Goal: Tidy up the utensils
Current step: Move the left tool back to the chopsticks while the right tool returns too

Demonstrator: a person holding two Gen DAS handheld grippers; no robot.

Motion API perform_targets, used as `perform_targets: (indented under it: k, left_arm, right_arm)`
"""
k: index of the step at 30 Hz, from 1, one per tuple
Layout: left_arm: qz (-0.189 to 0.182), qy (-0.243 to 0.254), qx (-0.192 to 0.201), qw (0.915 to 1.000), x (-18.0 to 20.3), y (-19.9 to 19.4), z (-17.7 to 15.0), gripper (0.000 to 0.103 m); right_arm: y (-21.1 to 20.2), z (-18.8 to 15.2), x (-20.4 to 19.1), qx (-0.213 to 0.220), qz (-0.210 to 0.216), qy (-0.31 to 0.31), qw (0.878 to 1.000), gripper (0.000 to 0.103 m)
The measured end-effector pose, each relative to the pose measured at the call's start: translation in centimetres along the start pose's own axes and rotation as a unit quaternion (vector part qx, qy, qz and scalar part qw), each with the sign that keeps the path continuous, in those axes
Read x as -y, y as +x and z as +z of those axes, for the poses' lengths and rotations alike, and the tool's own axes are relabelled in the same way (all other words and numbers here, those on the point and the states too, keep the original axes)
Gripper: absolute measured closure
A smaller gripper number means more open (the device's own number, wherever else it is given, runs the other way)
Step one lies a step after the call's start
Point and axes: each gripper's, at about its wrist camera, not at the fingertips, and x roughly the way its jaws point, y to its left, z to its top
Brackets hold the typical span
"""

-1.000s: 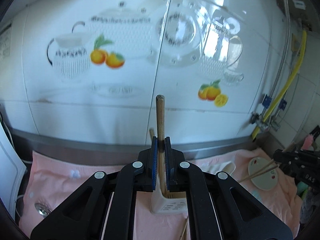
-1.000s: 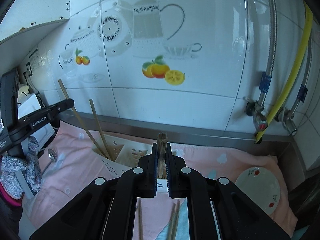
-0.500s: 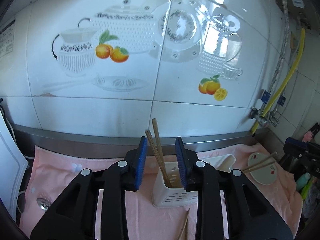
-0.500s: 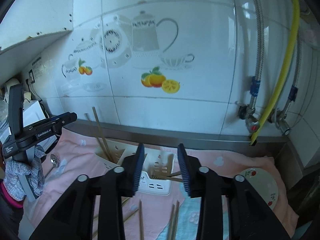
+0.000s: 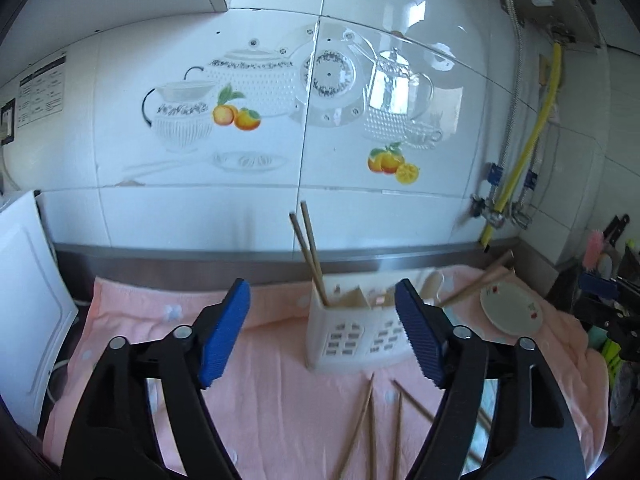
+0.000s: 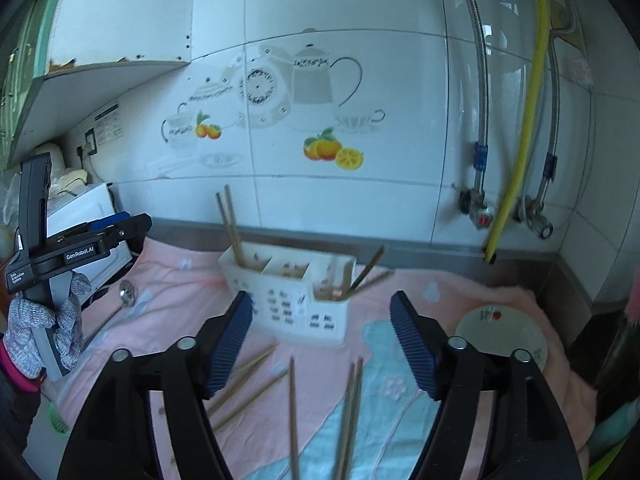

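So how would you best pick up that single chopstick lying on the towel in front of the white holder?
Grip the chopstick near its middle, coming straight down from above. It lies flat on the towel, apart from its neighbours, so the jaws should straddle its thin shaft crosswise.

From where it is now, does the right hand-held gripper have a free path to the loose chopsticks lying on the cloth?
Probably yes. The right hand-held gripper stands open and empty, and the loose chopsticks lie bare on the cloth just below it, nothing covering them.
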Motion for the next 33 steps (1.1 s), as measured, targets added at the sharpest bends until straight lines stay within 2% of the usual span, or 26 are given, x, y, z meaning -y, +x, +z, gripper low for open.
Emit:
perform_targets:
  k: [5, 9, 17, 29, 33]
  left_arm:
    - [0.008, 0.006, -0.005, 0.9999, 0.2, -1.8, -3.0, 0.012]
    - [0.009, 0.021, -0.01, 0.9997, 0.8, -3.0, -5.6, 0.005]
    - [0.015, 0.029, -0.03, 0.999, 1.1, -4.2, -9.7, 0.005]
    - [0.043, 0.019, -0.057, 0.9972, 0.0, -5.2, -13.9, 0.005]
    - [0.05, 0.002, -0.072, 0.9961, -1.1, -5.1, -15.1, 0.005]
  right_arm:
    - [-1.0, -3.2, -0.8, -0.001, 0.004, 0.003, 1.0, 0.022]
    - [-1.3, -5.6, -1.3, -0.01, 0.003, 0.001, 1.0, 0.021]
    - [-1.3, -10.4, -1.0, -0.031, -0.008, 0.012, 0.999, 0.021]
    - [1.0, -17.1, 2.2, -0.106, -0.029, 0.052, 0.993, 0.021]
    - [2.1, -18.4, 3.0, -0.127, -0.026, 0.066, 0.989, 0.027]
